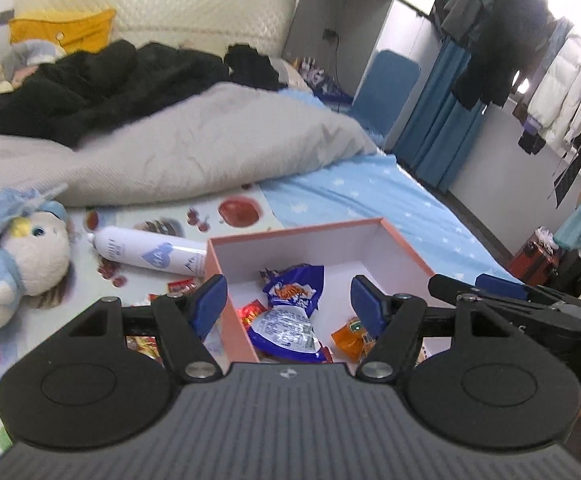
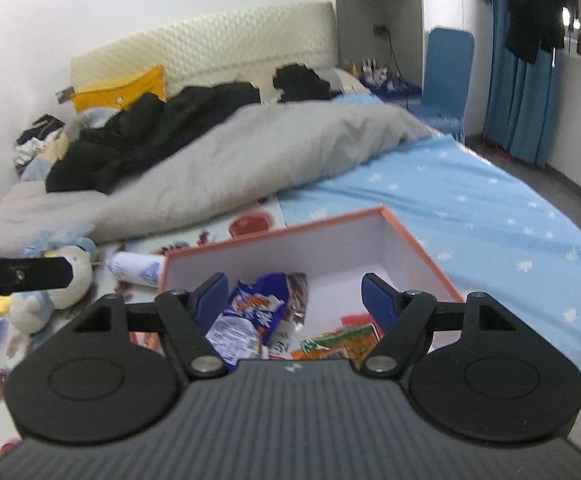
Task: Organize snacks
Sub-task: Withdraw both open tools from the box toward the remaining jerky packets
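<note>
L wrist view: left gripper (image 1: 286, 300) jaws apart, nothing between the pads, hanging above the near-left corner of the pink box (image 1: 404, 246). Box sits on the bed w/ its top open, so snacks can drop straight in. Inside: blue-white snack packet (image 1: 290, 312), red wrapper (image 1: 252, 312), orange packet (image 1: 348, 340), all loose on the box floor. More red-wrapped snacks (image 1: 182, 286) lie outside on the fruit-print mat (image 1: 242, 210), just beside the box wall, prob next pickups. White spray can (image 1: 150, 254) lies on its side behind them, plush toy (image 1: 18, 256) further left; neither is a snack. R wrist view: right gripper (image 2: 294, 300) jaws also wide apart, empty, over the same box (image 2: 410, 240); blue-white packet (image 2: 250, 312) and green-orange packet (image 2: 342, 344) sit below it. Left gripper's finger (image 2: 22, 274) pokes in at left edge.
</note>
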Available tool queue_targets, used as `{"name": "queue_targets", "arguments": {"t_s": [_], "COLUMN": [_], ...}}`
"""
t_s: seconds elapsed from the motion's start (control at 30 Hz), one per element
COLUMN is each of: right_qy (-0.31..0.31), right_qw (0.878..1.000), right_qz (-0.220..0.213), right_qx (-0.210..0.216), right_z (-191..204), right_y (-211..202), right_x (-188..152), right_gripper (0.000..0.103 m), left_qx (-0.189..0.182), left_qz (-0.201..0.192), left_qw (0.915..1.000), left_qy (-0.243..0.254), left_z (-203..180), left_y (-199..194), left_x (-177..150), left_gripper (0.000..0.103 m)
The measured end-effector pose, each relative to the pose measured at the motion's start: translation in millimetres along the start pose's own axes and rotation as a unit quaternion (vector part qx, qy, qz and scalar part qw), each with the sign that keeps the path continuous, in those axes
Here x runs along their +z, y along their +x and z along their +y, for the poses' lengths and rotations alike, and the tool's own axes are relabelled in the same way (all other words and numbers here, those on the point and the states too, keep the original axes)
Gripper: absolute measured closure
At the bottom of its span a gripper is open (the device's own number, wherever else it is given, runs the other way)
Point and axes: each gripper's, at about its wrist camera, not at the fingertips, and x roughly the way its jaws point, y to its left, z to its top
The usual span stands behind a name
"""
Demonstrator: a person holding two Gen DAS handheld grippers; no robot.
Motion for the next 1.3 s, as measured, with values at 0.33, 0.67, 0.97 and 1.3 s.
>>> {"name": "queue_targets", "arguments": {"t_s": [0.33, 0.67, 0.97, 1.3], "right_qy": [-0.008, -0.015, -0.037, -0.048], "right_qw": [0.998, 0.995, 0.992, 0.987], "right_qz": [-0.041, -0.056, -0.033, -0.001], "right_qx": [0.042, 0.082, 0.117, 0.151], "right_z": [30.4, 59.9, 93.5, 119.6], "right_y": [-46.2, -70.9, -74.1, -70.5], "right_x": [1.3, -19.8, -59.9, -96.8], "right_gripper": [0.000, 0.000, 0.000, 0.007], "left_qx": [0.039, 0.068, 0.084, 0.098], "left_qz": [-0.052, -0.070, -0.071, -0.046], "left_qw": [0.9978, 0.9951, 0.9931, 0.9920], "left_qy": [-0.013, -0.019, -0.041, -0.065], "left_z": [30.2, 57.8, 80.4, 102.0], "left_y": [-73.3, -118.4, -135.4, -135.4], "left_x": [-15.2, -53.6, -90.9, -130.2], "left_gripper": [0.014, 0.005, 0.005, 0.005]}}
